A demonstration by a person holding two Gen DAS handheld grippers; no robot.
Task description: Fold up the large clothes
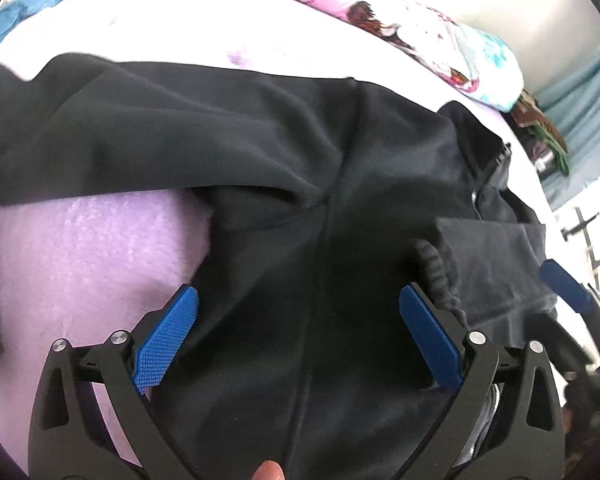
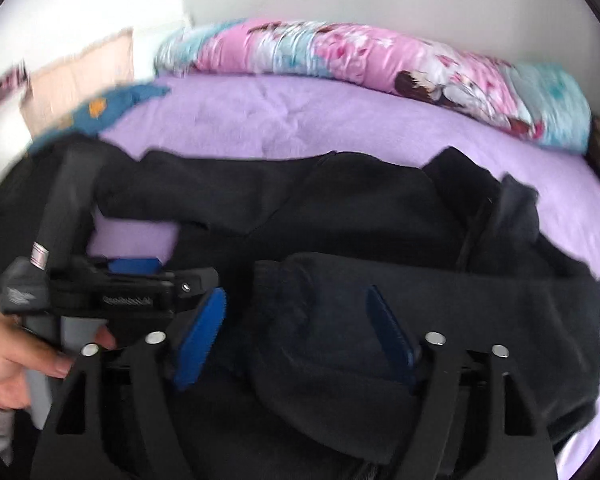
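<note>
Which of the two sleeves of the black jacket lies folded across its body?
The sleeve ending in the ribbed cuff, beside the zipper. The other sleeve stretches out over the purple blanket.

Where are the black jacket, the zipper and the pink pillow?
black jacket [image 1: 260,128]: left wrist view, on its spread body.
zipper [image 1: 485,178]: left wrist view, on the teeth.
pink pillow [image 2: 340,50]: right wrist view, on its middle.
</note>
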